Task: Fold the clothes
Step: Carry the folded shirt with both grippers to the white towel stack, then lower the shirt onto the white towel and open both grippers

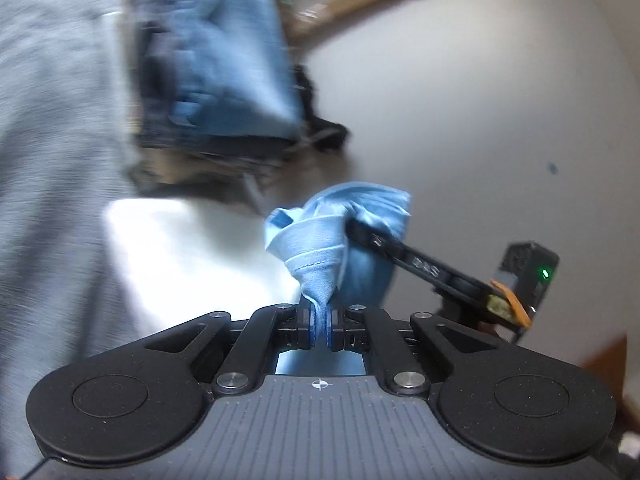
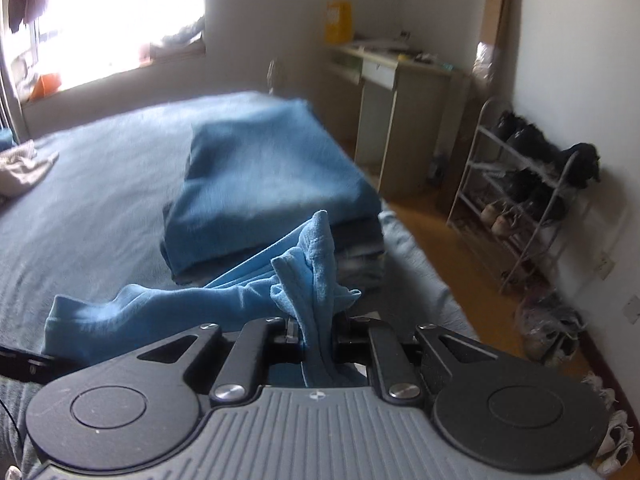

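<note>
Light-blue garment (image 2: 240, 300) held bunched above bed (image 2: 80, 200), just before folded stack (image 2: 272, 184). Left gripper (image 1: 319, 326) clenched on thin fabric corner; right gripper (image 2: 316, 336) clamped on thicker gathered bunch. Grips judged best spread apart so cloth is tensioned flat, then lowered evenly onto bed, clear of stack, so wrinkles are avoided.
</note>
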`<state>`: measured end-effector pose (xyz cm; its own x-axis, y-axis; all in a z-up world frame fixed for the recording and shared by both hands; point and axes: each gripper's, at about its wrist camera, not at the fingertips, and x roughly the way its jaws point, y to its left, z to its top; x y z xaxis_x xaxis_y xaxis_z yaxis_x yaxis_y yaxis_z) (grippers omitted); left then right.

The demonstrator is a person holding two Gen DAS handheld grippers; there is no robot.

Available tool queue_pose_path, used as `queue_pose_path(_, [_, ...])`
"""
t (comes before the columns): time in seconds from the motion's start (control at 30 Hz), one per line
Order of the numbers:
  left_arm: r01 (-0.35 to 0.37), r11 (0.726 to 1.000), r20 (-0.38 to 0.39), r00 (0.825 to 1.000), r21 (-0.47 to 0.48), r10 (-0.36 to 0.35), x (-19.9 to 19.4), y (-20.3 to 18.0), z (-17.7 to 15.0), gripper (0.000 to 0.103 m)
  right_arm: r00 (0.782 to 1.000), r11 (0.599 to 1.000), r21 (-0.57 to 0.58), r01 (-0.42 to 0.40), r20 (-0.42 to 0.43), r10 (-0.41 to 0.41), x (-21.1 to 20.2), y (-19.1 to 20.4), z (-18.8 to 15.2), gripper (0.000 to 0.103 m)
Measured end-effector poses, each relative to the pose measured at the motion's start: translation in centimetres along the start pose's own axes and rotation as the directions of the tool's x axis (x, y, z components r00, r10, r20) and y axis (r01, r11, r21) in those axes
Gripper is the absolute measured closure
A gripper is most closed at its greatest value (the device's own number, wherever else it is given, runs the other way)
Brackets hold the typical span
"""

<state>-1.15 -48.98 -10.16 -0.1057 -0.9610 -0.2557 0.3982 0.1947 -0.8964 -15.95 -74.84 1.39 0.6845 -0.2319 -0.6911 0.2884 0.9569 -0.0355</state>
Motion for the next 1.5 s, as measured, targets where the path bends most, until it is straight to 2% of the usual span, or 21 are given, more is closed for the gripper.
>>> queue_pose_path(0.17, [-0.022, 0.997, -0.007, 1.0, -0.079, 0.022, 0.6, 3.3, 1.6, 0.101, 0.997, 0.999, 0.027, -0.042, -0.063, 0.044, 3.1, -0.2, -0.1, 0.091])
queue_pose_path(0.43, [0.008, 0.982, -0.023, 1.0, -0.187, -0.013, -0.9, 6.0, 2.0, 0.101, 0.984, 0.991, 0.05, -0.122, -0.126, 0.128, 5.4, -0.5, 1.0, 0.091])
queue_pose_path(0.57, [-0.006, 0.98, -0.041, 0.999, -0.199, -0.002, -1.8, 6.2, 1.9, 0.101, 0.976, 0.99, 0.062, -0.127, -0.172, 0.136, 6.7, -0.3, 1.0, 0.091])
queue_pose_path(0.67, [-0.019, 0.977, -0.06, 0.998, -0.21, 0.007, -1.5, 7.2, 1.7, 0.101, 0.974, 0.991, 0.09, -0.101, -0.196, 0.116, 8.0, -0.3, 0.8, 0.09])
queue_pose_path(0.7, [-0.023, 0.975, -0.068, 0.998, -0.222, 0.008, -1.4, 7.6, 1.6, 0.101, 0.972, 0.991, 0.108, -0.082, -0.209, 0.103, 8.4, -0.4, 0.7, 0.088])
queue_pose_path(0.77, [-0.024, 0.971, -0.077, 0.997, -0.237, 0.006, -1.3, 8.1, 1.5, 0.101, 0.969, 0.989, 0.142, -0.036, -0.235, 0.069, 9.0, -0.6, 0.6, 0.076])
queue_pose_path(0.83, [-0.02, 0.968, -0.08, 0.997, -0.248, 0.0, -1.3, 8.5, 1.4, 0.101, 0.973, 0.987, 0.159, -0.003, -0.227, 0.04, 8.1, -0.7, 0.3, 0.058])
queue_pose_path(0.93, [-0.014, 0.969, -0.082, 0.997, -0.246, -0.006, -1.4, 8.5, 1.5, 0.101, 0.981, 0.979, 0.197, 0.048, -0.191, -0.009, 5.3, -1.3, -0.1, 0.056])
queue_pose_path(1.0, [-0.016, 0.97, -0.084, 0.996, -0.243, -0.005, -1.4, 8.5, 1.6, 0.1, 0.988, 0.959, 0.272, 0.085, -0.15, -0.045, 1.8, -2.5, -1.0, 0.056])
queue_pose_path(1.1, [-0.022, 0.97, -0.089, 0.996, -0.243, 0.0, -1.4, 8.5, 1.6, 0.1, 0.992, 0.897, 0.425, 0.12, -0.096, -0.087, -4.5, -4.2, -3.3, 0.055])
queue_pose_path(1.17, [-0.028, 0.97, -0.089, 0.996, -0.24, 0.007, -1.2, 8.6, 1.7, 0.1, 0.995, 0.836, 0.54, 0.095, -0.057, -0.076, -8.7, -4.7, -6.1, 0.055])
queue_pose_path(1.23, [-0.039, 0.971, -0.088, 0.996, -0.237, 0.018, -1.0, 8.4, 1.8, 0.1, 0.999, 0.752, 0.658, 0.047, -0.032, -0.034, -11.8, -4.7, -9.7, 0.055])
queue_pose_path(1.3, [-0.05, 0.973, -0.086, 0.996, -0.226, 0.031, -0.9, 8.1, 1.8, 0.1, 0.999, 0.646, 0.763, 0.016, -0.033, 0.013, -13.9, -4.4, -13.5, 0.054])
queue_pose_path(1.4, [-0.065, 0.975, -0.08, 0.996, -0.215, 0.048, -0.9, 7.8, 1.7, 0.1, 0.996, 0.491, 0.871, -0.032, -0.013, 0.089, -15.1, -3.1, -18.7, 0.054])
queue_pose_path(1.47, [-0.074, 0.975, -0.076, 0.995, -0.208, 0.06, -0.9, 7.7, 1.7, 0.1, 0.991, 0.429, 0.902, -0.047, -0.011, 0.133, -14.8, -2.0, -21.1, 0.054])
queue_pose_path(1.5, [-0.08, 0.976, -0.075, 0.995, -0.205, 0.065, -0.9, 7.6, 1.7, 0.1, 0.989, 0.414, 0.909, -0.049, -0.013, 0.146, -14.6, -1.6, -21.9, 0.054])
